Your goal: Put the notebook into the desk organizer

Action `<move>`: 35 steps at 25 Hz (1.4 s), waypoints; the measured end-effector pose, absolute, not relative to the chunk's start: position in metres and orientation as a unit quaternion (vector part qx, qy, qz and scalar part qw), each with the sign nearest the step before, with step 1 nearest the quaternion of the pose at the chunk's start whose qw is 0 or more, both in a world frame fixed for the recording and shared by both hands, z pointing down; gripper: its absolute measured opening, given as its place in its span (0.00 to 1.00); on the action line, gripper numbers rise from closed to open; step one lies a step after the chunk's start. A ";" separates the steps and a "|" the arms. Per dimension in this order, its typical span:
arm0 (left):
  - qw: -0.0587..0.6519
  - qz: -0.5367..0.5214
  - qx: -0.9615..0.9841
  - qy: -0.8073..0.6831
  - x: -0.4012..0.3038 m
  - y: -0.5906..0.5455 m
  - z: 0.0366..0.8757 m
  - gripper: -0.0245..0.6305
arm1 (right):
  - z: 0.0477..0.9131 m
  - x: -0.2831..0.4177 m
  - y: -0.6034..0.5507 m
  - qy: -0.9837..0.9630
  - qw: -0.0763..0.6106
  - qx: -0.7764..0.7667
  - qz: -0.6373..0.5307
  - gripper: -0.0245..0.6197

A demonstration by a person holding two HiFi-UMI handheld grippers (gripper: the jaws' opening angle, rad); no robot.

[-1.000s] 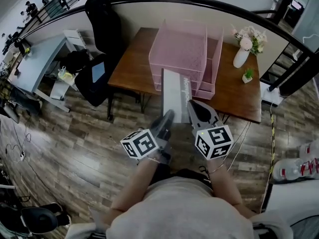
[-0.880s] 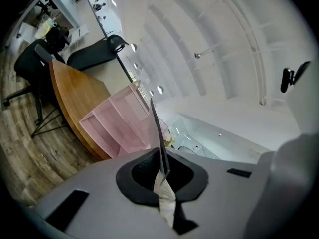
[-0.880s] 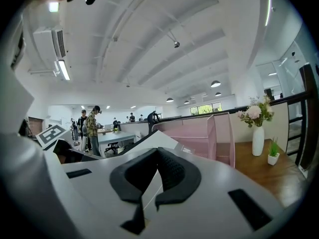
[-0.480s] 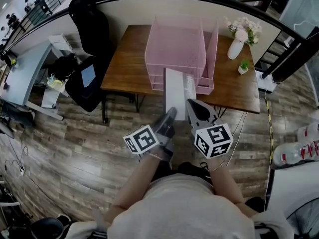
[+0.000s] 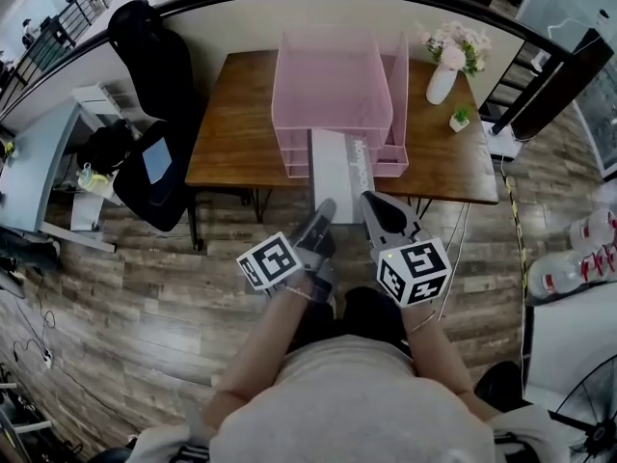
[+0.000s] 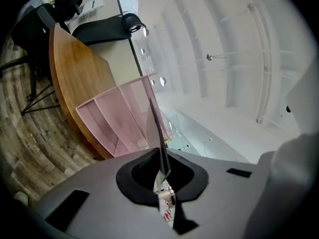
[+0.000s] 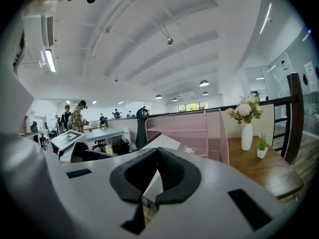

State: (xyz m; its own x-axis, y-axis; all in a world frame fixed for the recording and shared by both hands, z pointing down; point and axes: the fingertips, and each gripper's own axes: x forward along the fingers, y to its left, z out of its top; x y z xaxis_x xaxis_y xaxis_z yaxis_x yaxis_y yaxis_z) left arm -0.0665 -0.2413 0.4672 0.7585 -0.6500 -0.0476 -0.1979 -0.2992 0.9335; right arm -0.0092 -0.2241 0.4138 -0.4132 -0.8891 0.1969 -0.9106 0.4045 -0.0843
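Observation:
The grey notebook (image 5: 340,167) is held flat between both grippers, its far end at the front of the pink mesh desk organizer (image 5: 333,85) on the wooden desk (image 5: 236,123). My left gripper (image 5: 322,216) is shut on the notebook's near left corner. My right gripper (image 5: 372,206) is shut on its near right edge. In the left gripper view the notebook (image 6: 157,128) shows edge-on between the closed pads of the left gripper (image 6: 162,176), with the organizer (image 6: 119,118) beyond. In the right gripper view the notebook (image 7: 167,144) runs from the right gripper (image 7: 147,195) towards the organizer (image 7: 189,131).
A white vase of flowers (image 5: 442,83) and a small potted plant (image 5: 460,121) stand on the desk's right end. A black office chair (image 5: 154,56) stands left of the desk, with another desk (image 5: 39,152) further left. Bottles (image 5: 588,230) lie on the floor at right.
The desk and organizer have shifted left and slightly nearer in the head view. Both grippers keep their hold on the notebook, whose far end stays at the organizer's front.

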 end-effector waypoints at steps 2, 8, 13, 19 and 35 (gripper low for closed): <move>0.528 -0.214 0.774 -0.275 -0.067 -0.247 0.470 0.07 | 0.416 -0.009 -0.225 -0.834 0.064 0.540 0.091 0.06; 0.528 -0.212 0.770 -0.289 -0.067 -0.262 0.477 0.07 | 0.424 -0.007 -0.232 -0.834 0.075 0.539 0.096 0.06; 0.534 -0.206 0.760 -0.308 -0.064 -0.274 0.482 0.07 | 0.427 -0.010 -0.244 -0.842 0.085 0.523 0.101 0.06; 0.542 -0.219 0.750 -0.309 -0.060 -0.293 0.479 0.05 | 0.433 -0.008 -0.257 -0.846 0.087 0.514 0.111 0.06; 0.558 -0.190 0.739 -0.325 -0.056 -0.325 0.499 0.11 | 0.446 0.011 -0.279 -0.843 0.088 0.515 0.130 0.06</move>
State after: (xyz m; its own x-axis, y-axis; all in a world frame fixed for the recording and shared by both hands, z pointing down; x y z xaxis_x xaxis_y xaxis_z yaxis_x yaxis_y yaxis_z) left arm -0.0560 -0.3250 0.4985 0.7165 -0.6929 0.0809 -0.2677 -0.1660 0.9491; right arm 0.0112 -0.2795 0.4458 -0.4542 -0.8450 0.2823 -0.8908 0.4362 -0.1275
